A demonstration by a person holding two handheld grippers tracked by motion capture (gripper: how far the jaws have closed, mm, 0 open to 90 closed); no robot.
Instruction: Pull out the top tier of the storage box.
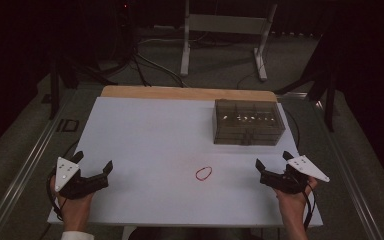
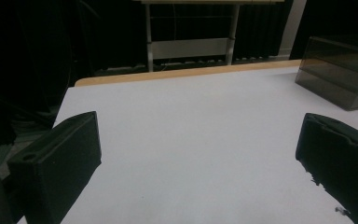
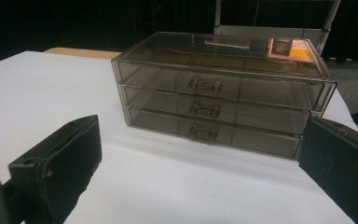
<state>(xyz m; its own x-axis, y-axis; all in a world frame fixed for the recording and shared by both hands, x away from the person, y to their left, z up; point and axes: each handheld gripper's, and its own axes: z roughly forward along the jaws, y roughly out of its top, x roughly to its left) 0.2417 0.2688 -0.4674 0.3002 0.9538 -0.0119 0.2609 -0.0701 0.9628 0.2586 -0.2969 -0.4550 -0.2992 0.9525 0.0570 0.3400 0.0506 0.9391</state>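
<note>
1. the left tool (image 1: 94, 165) rests at the near left corner of the white table (image 1: 145, 135), held by the person's left hand (image 1: 75, 207); its jaws stand wide apart with nothing between them.
2. the right tool (image 1: 274, 164) sits near the right edge of the table in the person's right hand (image 1: 292, 202); its jaws are also spread wide and grip nothing.
3. a red rubber band (image 1: 203, 173) lies flat on the table between the two tools, closer to the right one and touching neither.
4. a smoky clear drawer box (image 1: 248, 121) stands at the far right of the table, well apart from the band.
5. in the right gripper view the drawer box (image 3: 223, 91) faces the tool with three drawers stacked, all pushed in, each with a small clear handle at its middle.
6. an orange-tinted patch shows through the box's top at its far right corner; no writing or brand can be read on it.
7. in the left gripper view the drawer box (image 2: 342, 70) stands at the far right, and bare table (image 2: 191, 121) lies between the jaws.
</note>
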